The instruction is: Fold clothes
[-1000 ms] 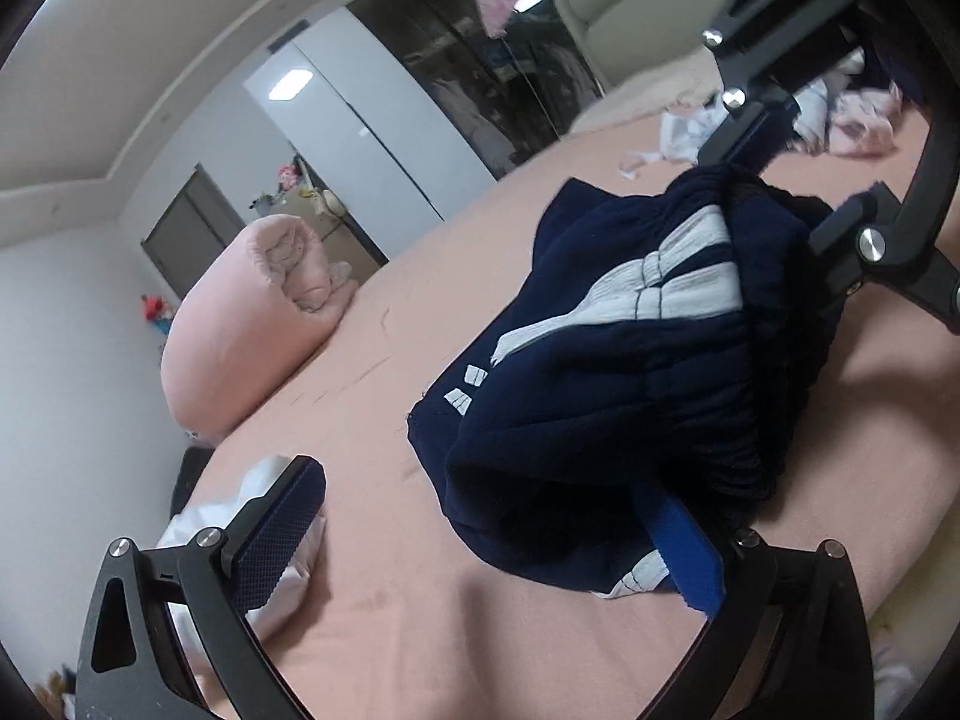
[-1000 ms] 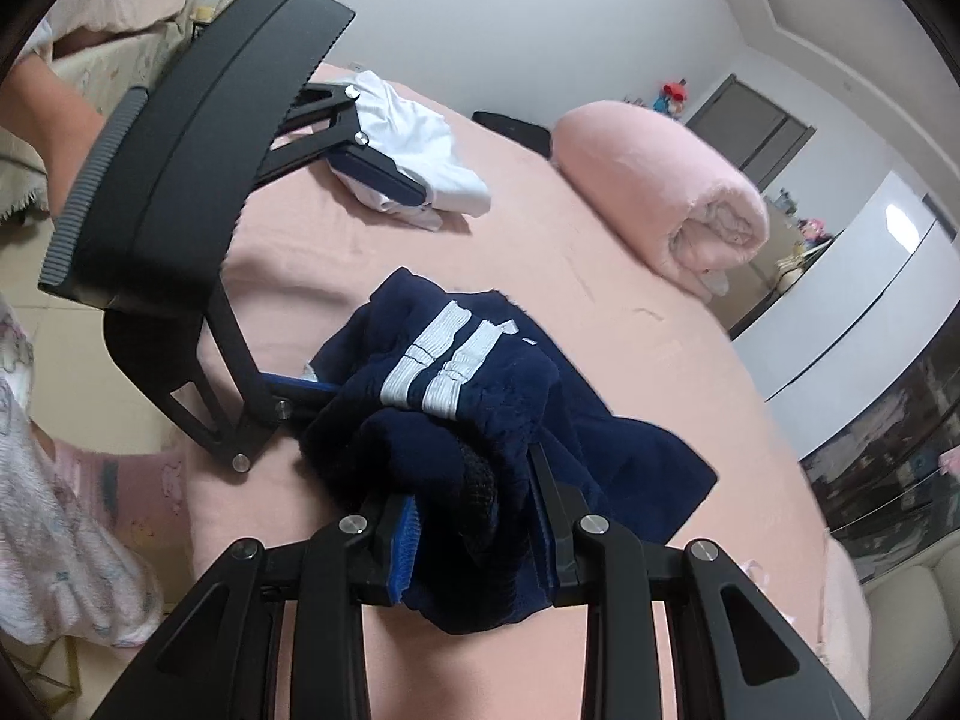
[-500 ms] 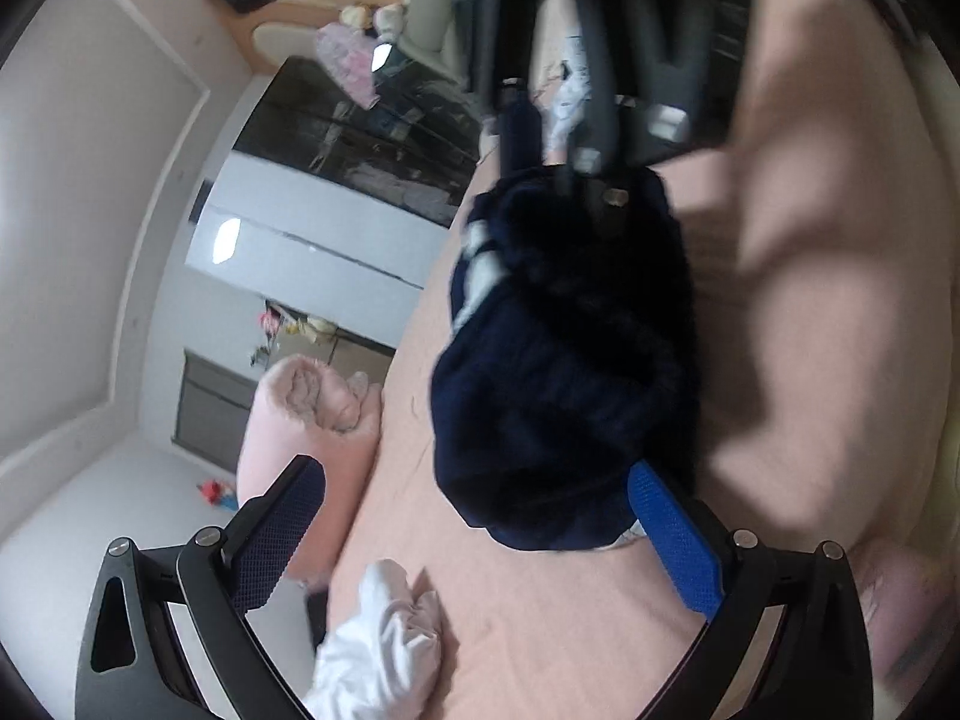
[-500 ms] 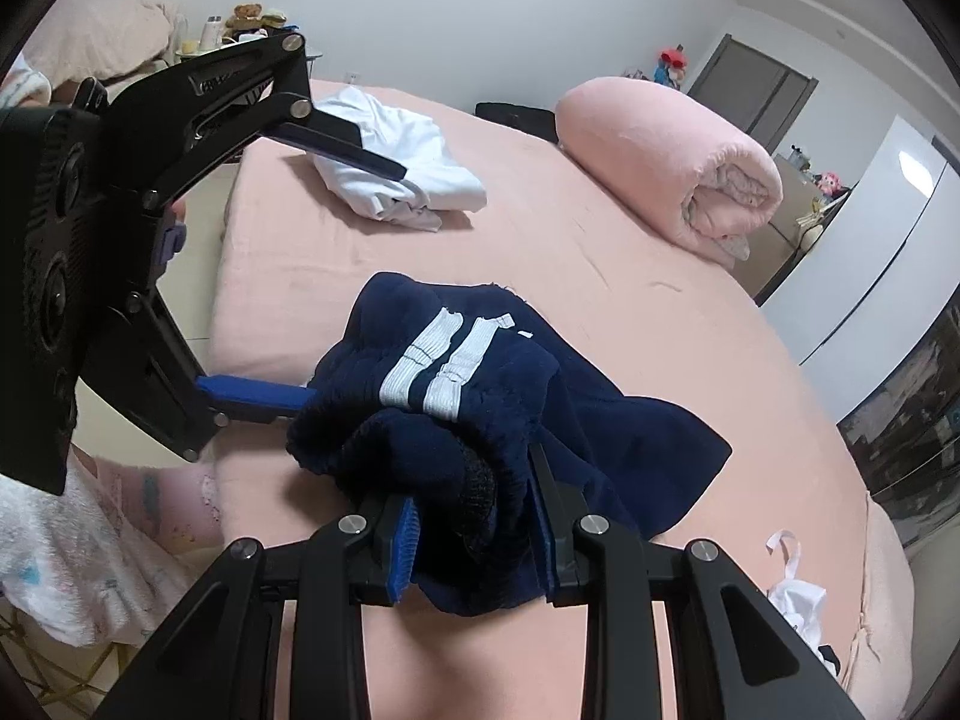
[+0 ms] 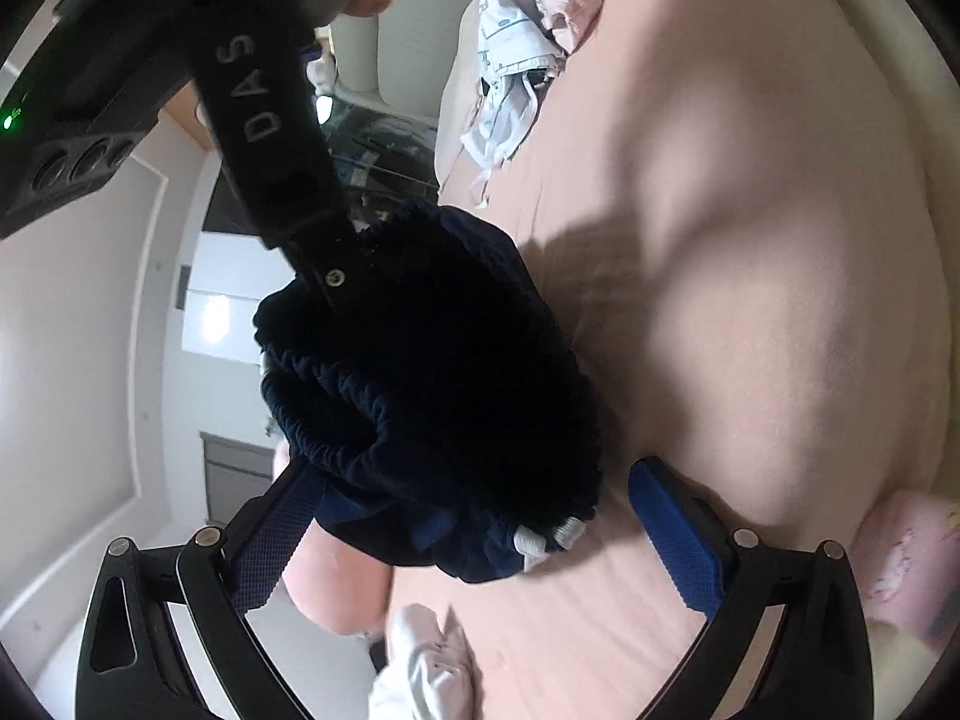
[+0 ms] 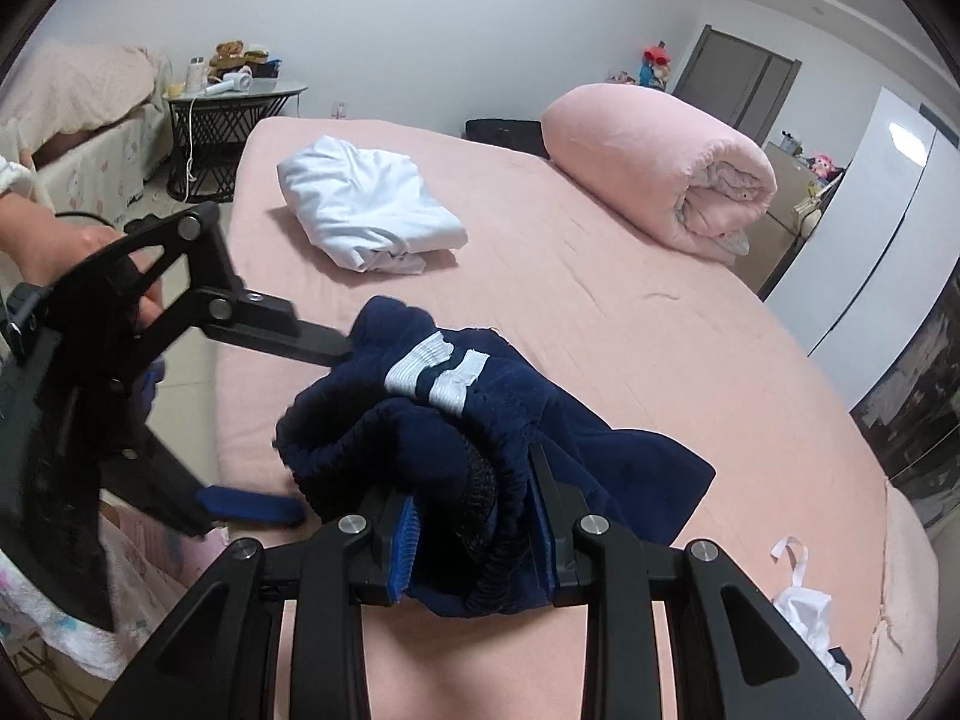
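Navy shorts with two white stripes lie bunched on the pink bed. My right gripper is shut on their gathered waistband and holds that end up. My left gripper comes in from the left, open wide, with one finger above and one below the shorts' far edge. In the left wrist view the shorts are a dark mass that fills the gap between the blue pads of the left gripper. The pads do not press on the cloth. The right gripper's black frame crosses the top left.
A folded white garment lies further back on the bed, and a rolled pink quilt sits at the far side. Loose clothes are piled at one end. The bed's near edge drops to tiled floor on the left. A hand holds the left gripper.
My left gripper has swung round and moved in, so its open fingers now straddle the shorts' edge. The right gripper has stayed shut on the waistband, raised slightly.
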A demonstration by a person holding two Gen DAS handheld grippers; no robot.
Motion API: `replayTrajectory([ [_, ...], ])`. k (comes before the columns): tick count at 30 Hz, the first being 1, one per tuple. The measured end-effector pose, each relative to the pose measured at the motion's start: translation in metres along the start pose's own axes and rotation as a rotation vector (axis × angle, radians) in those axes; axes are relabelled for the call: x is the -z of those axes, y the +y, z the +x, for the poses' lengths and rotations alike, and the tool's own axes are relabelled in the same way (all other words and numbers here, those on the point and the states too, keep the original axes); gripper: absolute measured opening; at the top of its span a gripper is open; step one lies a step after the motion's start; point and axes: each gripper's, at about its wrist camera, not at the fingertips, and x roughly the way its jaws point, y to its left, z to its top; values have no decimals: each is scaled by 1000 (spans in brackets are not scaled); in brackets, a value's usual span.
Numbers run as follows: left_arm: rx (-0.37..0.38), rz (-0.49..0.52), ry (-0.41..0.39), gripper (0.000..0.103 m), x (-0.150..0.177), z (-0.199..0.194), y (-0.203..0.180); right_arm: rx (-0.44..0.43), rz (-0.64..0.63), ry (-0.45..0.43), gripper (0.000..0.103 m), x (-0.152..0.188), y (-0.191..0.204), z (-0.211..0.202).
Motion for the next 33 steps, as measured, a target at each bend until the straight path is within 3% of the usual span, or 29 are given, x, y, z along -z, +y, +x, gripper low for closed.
replayTrajectory([
  [10, -31, 49, -51, 103, 2, 4, 7, -24, 12, 22, 29, -6, -8, 3],
  [16, -58, 25, -58, 103, 5, 1, 7, -72, -48, 96, 31, 6, 8, 13],
  [20, -55, 26, -59, 103, 4, 1, 6, -30, -173, 156, 31, 22, 33, 23],
  [24, -52, 56, -87, 103, 4, -1, 1, 36, -216, 163, 32, 29, 45, 24],
  [26, -67, 94, -125, 103, 1, -1, -5, 69, -238, 166, 41, 33, 52, 24],
  [28, -77, 143, -164, 101, 2, -3, -11, 125, -264, 155, 70, 37, 55, 21],
  [31, -38, 137, -144, 100, -2, 1, -7, 187, -341, 140, 72, 44, 62, 11],
  [33, 22, 127, -125, 91, -3, 4, -5, 210, -384, 137, 72, 50, 68, 4],
])
